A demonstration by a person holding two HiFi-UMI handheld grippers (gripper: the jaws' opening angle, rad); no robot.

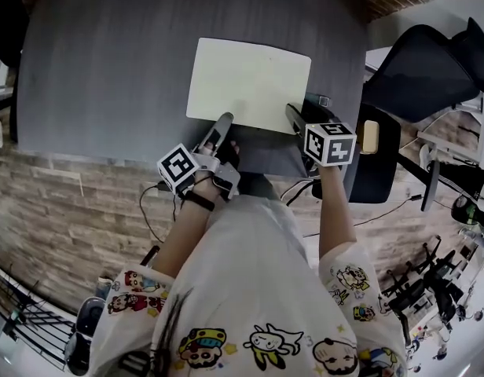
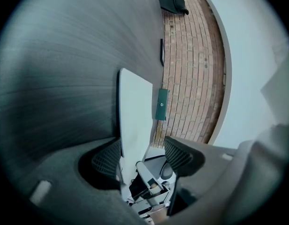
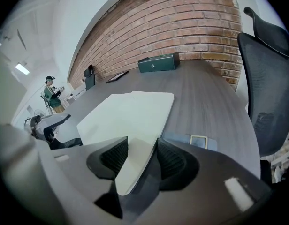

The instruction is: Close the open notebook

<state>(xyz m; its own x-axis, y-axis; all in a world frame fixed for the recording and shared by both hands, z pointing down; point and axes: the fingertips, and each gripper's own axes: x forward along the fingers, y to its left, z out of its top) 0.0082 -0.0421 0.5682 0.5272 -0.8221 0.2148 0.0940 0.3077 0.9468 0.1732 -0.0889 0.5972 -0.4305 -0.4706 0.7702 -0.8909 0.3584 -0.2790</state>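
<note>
Notebook point(image 1: 248, 85) point(image 2: 135, 121) point(image 3: 130, 111) lies flat on the grey surface point(image 1: 108, 69), close to its near edge, with a pale cream face up and rounded corners. Whether that face is cover or page, cannot tell. Left hand-held gripper point(image 1: 224, 124) point(image 2: 142, 156) sits at the near left corner, turned on its side. Its jaws are spread wide, and the notebook's edge runs between them beside one pad, not pinched. Right hand-held gripper point(image 1: 295, 118) point(image 3: 142, 158) sits at the near right corner, tilted down. Its jaws are apart with the pale corner in the gap, and nothing is clamped. A green box point(image 3: 158, 62) point(image 2: 162, 104) stands at the far side by the brick wall point(image 3: 182, 22). A black mesh chair point(image 1: 430, 61) point(image 3: 269, 93) is to the right.
</note>
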